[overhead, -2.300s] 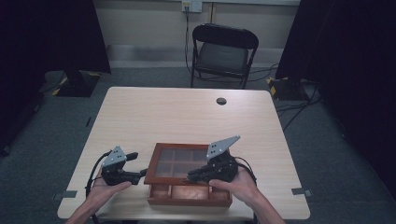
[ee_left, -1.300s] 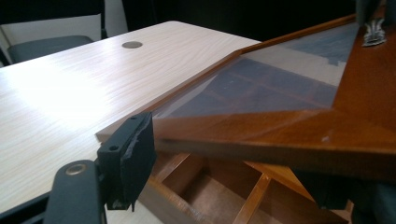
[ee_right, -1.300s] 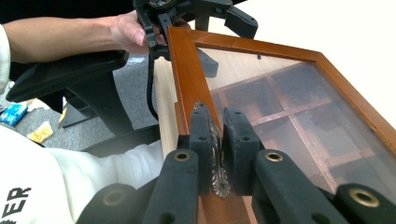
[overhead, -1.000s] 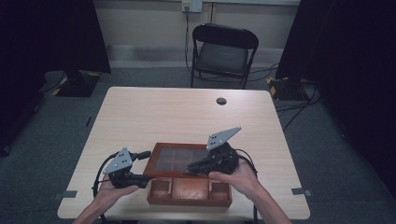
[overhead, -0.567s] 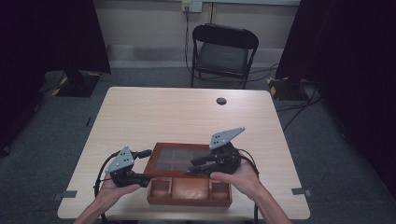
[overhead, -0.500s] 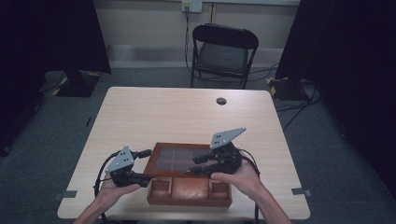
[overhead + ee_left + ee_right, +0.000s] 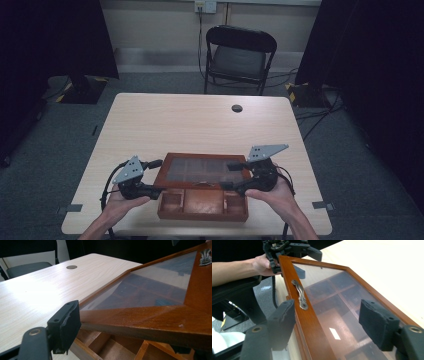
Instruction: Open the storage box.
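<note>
Wooden box (image 7: 202, 200) sits at the tabletop's (image 7: 200, 125) near edge, glass lid (image 7: 205, 170) raised. Our left gripper (image 7: 155, 176) holds the lid's left frame corner between its jaws. Our right gripper (image 7: 227, 175) has just been opening; its jaws stand wide astride the handle rail (image 7: 298, 295), pads clear.

No lettering, label or number can be read anywhere (not even on the wooden box (image 7: 202, 200)).

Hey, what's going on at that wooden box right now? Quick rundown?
Left gripper clamps the glass lid's corner, lid part raised over box. Right gripper jaws just opened, astride the lid's front rail by the handle, not pressing. Nothing in the way.
</note>
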A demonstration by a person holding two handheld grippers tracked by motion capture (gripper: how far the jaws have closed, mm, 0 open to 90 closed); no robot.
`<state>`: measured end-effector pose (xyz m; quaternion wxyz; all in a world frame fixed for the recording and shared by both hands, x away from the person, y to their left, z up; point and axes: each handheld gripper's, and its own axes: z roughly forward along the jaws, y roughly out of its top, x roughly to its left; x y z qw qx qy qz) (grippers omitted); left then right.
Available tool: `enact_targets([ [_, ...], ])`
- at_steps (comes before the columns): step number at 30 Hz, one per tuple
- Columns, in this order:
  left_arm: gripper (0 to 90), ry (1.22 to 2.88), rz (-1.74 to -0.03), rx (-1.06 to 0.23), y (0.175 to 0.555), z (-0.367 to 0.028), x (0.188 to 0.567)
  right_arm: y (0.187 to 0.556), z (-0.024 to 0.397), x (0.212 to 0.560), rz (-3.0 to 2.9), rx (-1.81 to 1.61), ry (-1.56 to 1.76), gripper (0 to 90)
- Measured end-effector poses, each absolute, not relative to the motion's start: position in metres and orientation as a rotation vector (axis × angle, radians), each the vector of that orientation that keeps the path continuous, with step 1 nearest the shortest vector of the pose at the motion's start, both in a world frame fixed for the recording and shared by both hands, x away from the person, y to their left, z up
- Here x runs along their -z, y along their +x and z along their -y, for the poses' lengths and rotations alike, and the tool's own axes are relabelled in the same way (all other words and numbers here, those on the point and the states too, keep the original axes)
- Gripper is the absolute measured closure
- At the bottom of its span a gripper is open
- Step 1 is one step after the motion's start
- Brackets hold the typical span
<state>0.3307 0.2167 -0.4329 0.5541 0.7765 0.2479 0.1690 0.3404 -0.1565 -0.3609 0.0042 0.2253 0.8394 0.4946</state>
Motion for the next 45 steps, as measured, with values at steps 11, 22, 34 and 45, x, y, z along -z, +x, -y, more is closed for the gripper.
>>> enact_targets([
  [11,22.9,1.828,-0.597,-0.395,0.332,-0.218,0.43,0.33,0.181,0.377,-2.572,-1.541,0.76,22.5],
  [22,22.4,1.84,-0.584,-0.393,0.332,-0.217,0.431,0.322,0.2,0.392,-2.482,-1.559,0.763,15.2],
  [34,23.6,1.829,-0.585,-0.38,0.335,-0.215,0.429,0.325,0.2,0.398,-2.442,-1.559,0.713,14.5],
  [45,25.9,1.825,-0.584,-0.357,0.342,-0.21,0.427,0.335,0.197,0.398,-2.444,-1.563,0.719,15.3],
])
